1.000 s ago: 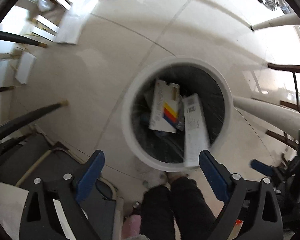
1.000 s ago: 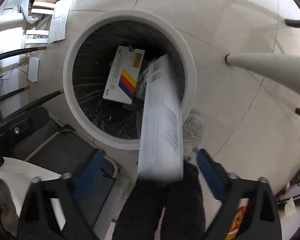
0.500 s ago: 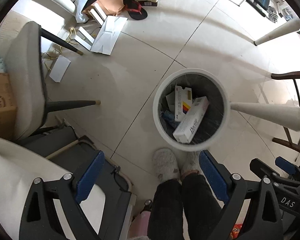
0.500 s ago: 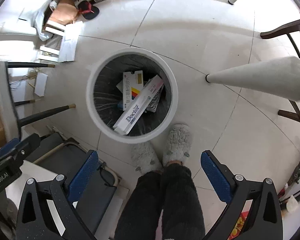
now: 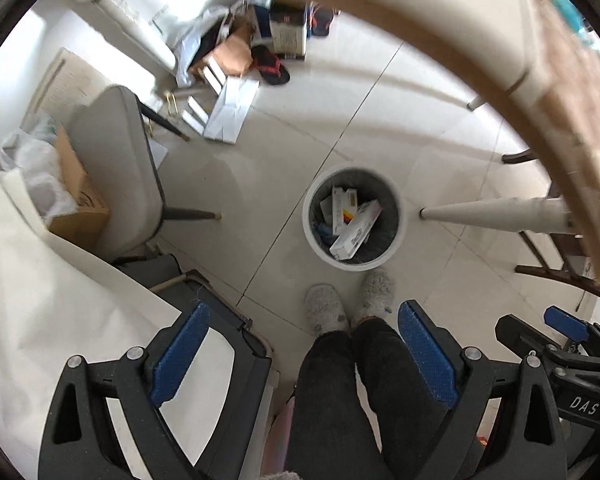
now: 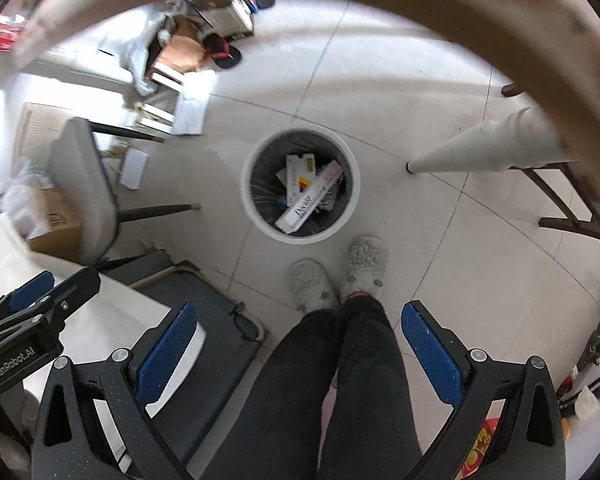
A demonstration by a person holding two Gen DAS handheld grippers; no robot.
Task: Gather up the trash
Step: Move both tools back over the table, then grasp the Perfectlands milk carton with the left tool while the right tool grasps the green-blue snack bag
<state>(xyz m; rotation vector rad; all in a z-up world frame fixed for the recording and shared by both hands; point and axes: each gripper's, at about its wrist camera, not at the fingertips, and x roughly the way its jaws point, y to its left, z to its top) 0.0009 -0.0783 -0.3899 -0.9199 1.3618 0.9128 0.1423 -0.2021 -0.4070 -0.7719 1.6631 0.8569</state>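
With both the left gripper and right gripper spread wide and empty, the long white carton lies in the bin mid-frame, apparently light, stiff cardboard, best pinched across its narrow sides.

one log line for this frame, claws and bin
left claw: open, empty | right claw: open, empty | round white trash bin: on floor by slippered feet | long white carton: inside bin

The surface edge smears into blur overhead. Box lettering in the bin is hardly legible; smaller scraps beneath it cannot be told.
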